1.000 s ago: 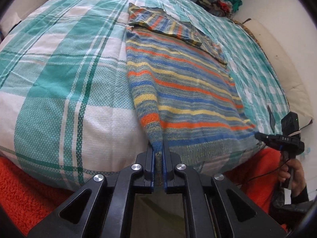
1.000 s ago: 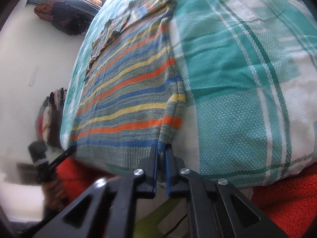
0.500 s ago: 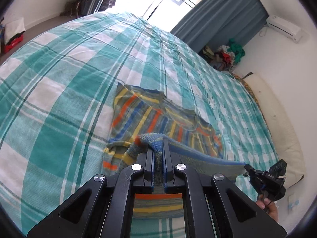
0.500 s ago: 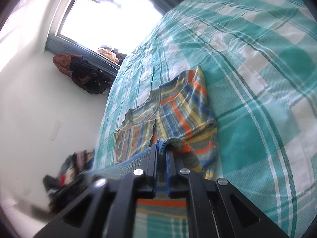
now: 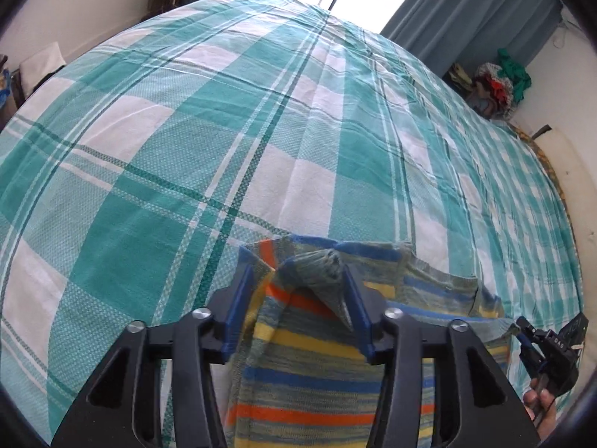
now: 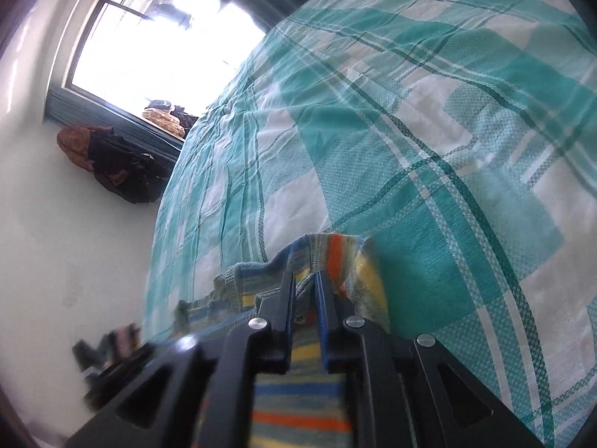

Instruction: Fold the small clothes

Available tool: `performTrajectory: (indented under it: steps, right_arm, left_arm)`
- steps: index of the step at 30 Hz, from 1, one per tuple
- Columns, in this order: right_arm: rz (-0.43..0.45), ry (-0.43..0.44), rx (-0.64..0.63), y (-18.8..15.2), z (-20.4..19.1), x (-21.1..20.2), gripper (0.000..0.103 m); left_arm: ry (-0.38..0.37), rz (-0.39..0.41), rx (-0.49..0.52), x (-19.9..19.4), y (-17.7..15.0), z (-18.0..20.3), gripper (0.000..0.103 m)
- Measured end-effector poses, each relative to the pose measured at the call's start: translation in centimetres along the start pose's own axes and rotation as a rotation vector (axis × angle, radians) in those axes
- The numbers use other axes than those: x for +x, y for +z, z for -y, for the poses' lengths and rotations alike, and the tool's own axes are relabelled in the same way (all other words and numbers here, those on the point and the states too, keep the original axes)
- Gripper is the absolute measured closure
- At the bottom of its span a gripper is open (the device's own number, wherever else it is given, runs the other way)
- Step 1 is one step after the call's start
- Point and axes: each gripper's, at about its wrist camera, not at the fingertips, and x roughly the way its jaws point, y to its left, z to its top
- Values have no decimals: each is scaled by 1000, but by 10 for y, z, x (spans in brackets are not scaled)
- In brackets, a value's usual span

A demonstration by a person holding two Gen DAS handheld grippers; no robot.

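A knitted sweater (image 5: 317,369) with blue, yellow and orange stripes lies folded over itself on the teal and white checked bed cover (image 5: 224,149). My left gripper (image 5: 296,280) hovers over its far edge. Its jaws are opening and stand wide; a loose hem corner (image 5: 328,272) leans on the right finger, unpinched. In the right wrist view the sweater (image 6: 298,392) runs under my right gripper (image 6: 304,280), whose jaws are opening a little, with slack knit between them. The right gripper (image 5: 522,330) also shows at the sweater's right edge, held by a hand (image 5: 541,410).
The bed cover (image 6: 447,149) stretches far beyond the sweater. A heap of clothes (image 5: 500,82) sits by the blue curtain (image 5: 466,11) at the back right. A bright window (image 6: 149,37) and dark hanging clothes (image 6: 112,164) are on the wall to the left.
Both grippers carried the sweater's hem from the bed's near edge across the garment to its far end, folding it in half. Both jaws, shut on the hem before, have parted.
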Motion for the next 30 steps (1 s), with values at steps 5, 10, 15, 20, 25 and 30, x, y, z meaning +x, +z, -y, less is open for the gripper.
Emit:
performTrajectory:
  steps: [5,10,15,20,25,30]
  right_arm:
    - [21,-80,-178,1,-21,-22,70]
    - [-114,-46,-465,-45,-61,-26,69]
    - [-322,-19,-553,-109,-66,-8,69]
    - [-332,-176,-585,-149,-27,-32,69]
    - [-211,-127,-611,-155,-51,-68,69]
    - [-245,-109,-619,-184,-57,-41,57]
  left_arm:
    - [-20,75,22,-28,-5,-13,20]
    - [-91,96,222,-63,-61,5,19]
    - [-56,-70,454,-52,-148,23,17]
    - [29,-79,506,-70,-181,4,18]
    - [-40,11,441,-98,-177,20,14]
    - [44,-31,458,-64,-191,42,11]
